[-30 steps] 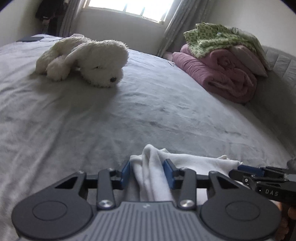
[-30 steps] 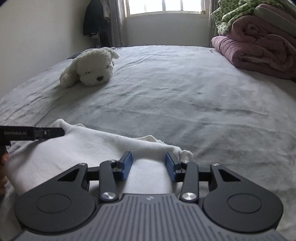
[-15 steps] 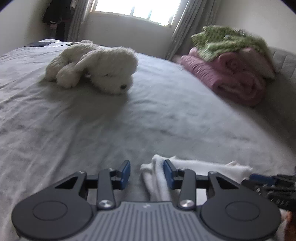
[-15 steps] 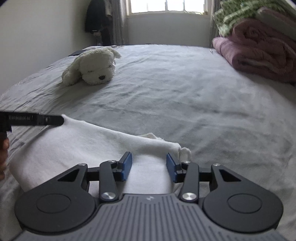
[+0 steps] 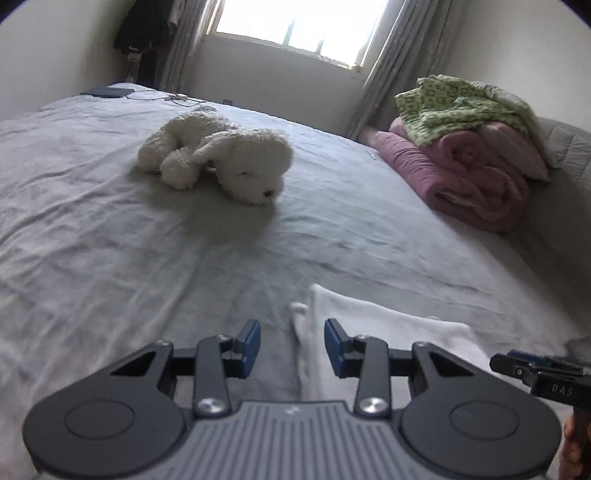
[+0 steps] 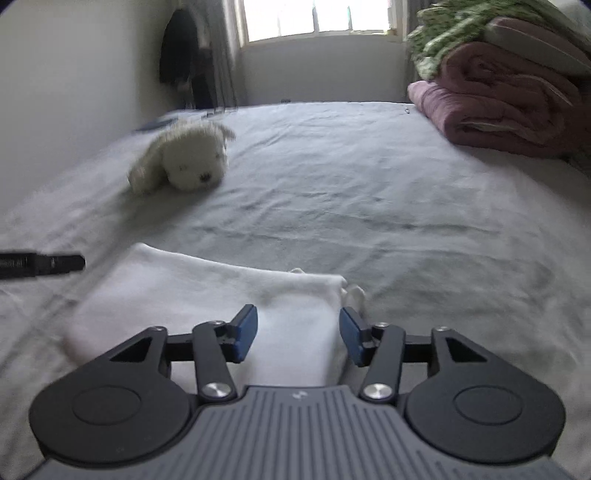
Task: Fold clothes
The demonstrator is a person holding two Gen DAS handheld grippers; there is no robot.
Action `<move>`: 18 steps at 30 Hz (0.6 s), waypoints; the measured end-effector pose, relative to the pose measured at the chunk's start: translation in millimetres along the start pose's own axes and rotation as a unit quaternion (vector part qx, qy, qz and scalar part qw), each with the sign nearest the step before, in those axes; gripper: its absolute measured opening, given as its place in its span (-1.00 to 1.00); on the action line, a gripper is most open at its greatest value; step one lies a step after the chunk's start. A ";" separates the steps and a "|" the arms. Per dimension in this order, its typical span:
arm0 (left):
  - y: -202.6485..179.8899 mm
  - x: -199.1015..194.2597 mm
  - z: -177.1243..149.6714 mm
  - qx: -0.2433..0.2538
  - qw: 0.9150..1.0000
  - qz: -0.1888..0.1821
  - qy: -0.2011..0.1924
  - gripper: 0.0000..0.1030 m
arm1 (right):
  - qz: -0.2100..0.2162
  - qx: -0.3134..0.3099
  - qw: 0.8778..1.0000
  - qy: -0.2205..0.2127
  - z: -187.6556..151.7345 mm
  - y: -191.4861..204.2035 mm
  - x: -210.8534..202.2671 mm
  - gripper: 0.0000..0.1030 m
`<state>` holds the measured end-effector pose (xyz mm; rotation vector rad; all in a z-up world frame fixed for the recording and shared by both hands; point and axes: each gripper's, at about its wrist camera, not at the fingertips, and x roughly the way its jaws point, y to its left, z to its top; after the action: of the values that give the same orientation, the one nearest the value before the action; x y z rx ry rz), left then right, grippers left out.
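A folded white garment [image 6: 207, 314] is seen lying flat on a grey bedspread [image 5: 110, 258], at the near edge of the bed, between two hand-held grippers. The left gripper [image 5: 292, 347] is held over the garment's left end, its blue pads apart and pressing on nothing; a loose white fold [image 5: 306, 332] lies below the gap, nearer the right pad. The right gripper [image 6: 298, 334] is held over the garment's right end, its jaws opening, the cloth lying beneath them and not clamped. In the left wrist view the right gripper's dark tip is seen at the far right edge. A white plush dog [image 5: 221, 158] is seen farther back on the left of the bed, well apart from the garment. A rolled pink quilt [image 5: 465, 177], topped by a green patterned blanket [image 5: 450, 103], is stacked at the far right, below a bright window [image 5: 299, 26].
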<state>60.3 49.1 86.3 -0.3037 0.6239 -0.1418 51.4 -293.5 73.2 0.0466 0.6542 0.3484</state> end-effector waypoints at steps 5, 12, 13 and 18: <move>-30.4 -20.1 -16.6 0.036 0.998 -0.049 -0.027 -0.26 | 0.034 0.035 0.999 -0.013 -10.1 -7.7 -35.2 0.05; -49.3 -2.2 -45.1 0.109 0.993 -0.040 -0.001 -0.30 | 0.062 0.014 0.998 -0.027 -29.2 11.2 -35.9 -0.66; -48.8 -0.5 -45.5 0.108 0.993 -0.043 0.002 -0.30 | 0.065 0.006 0.998 -0.025 -29.2 15.2 -33.7 -0.66; -49.0 8.3 -52.0 0.130 0.991 -0.015 0.024 -0.30 | 0.063 -0.017 0.998 -0.007 -35.2 29.3 -16.7 -0.67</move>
<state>34.1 -11.4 57.5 -0.0588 0.6417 -0.2576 8.9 -273.7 59.5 0.0575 0.6335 0.4814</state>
